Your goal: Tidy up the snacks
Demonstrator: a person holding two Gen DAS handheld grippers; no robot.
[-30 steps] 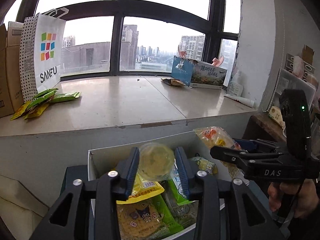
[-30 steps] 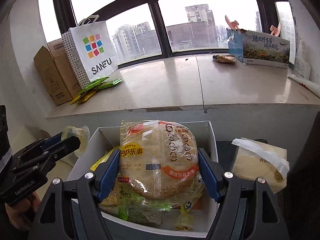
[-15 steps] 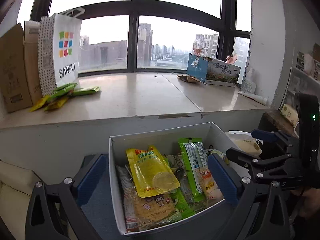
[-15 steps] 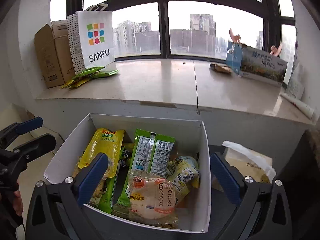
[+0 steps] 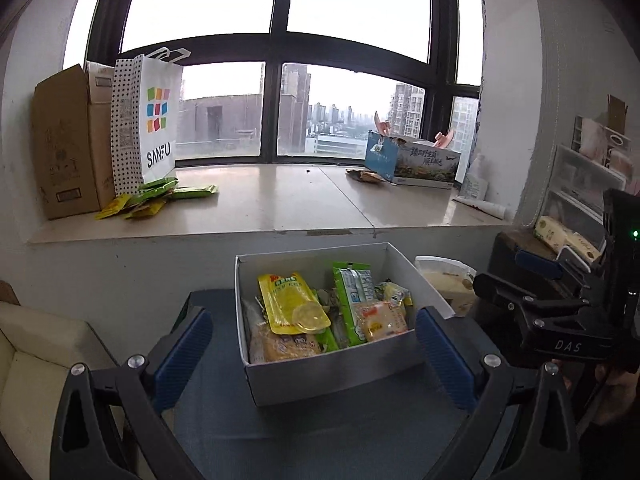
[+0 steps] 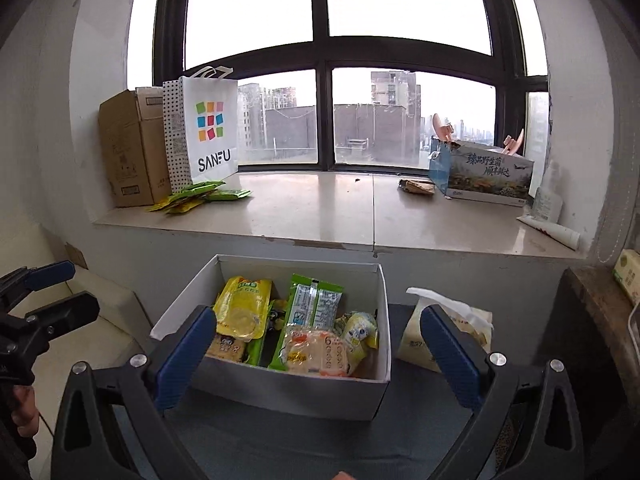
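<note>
A white cardboard box [image 5: 332, 376] stands on a dark blue seat, holding several snacks. Among them are a yellow pouch [image 5: 286, 300] with a clear jelly cup [image 5: 308, 314] on it, a green packet [image 5: 354, 292] and a round cracker pack [image 5: 380, 320]. My left gripper [image 5: 312, 313] is open and empty, drawn back on the near side of the box. My right gripper [image 6: 319, 312] is also open and empty, facing the same box [image 6: 288, 394], where the cracker pack [image 6: 316, 356] lies at the front. Each gripper shows at the edge of the other's view.
Behind the box runs a stone windowsill [image 5: 280, 208] with a SANFU bag [image 5: 154, 120], a brown carton [image 5: 64, 148], loose green and yellow packets [image 5: 160, 196] and a printed carton [image 5: 416, 160]. A white plastic bag [image 6: 452, 328] sits right of the box, and a cream cushion [image 5: 36, 352] lies at the left.
The left gripper let go of the jelly cup and the right let go of the cracker pack; both now lie in the box. Both grippers opened wide and pulled back and up.
</note>
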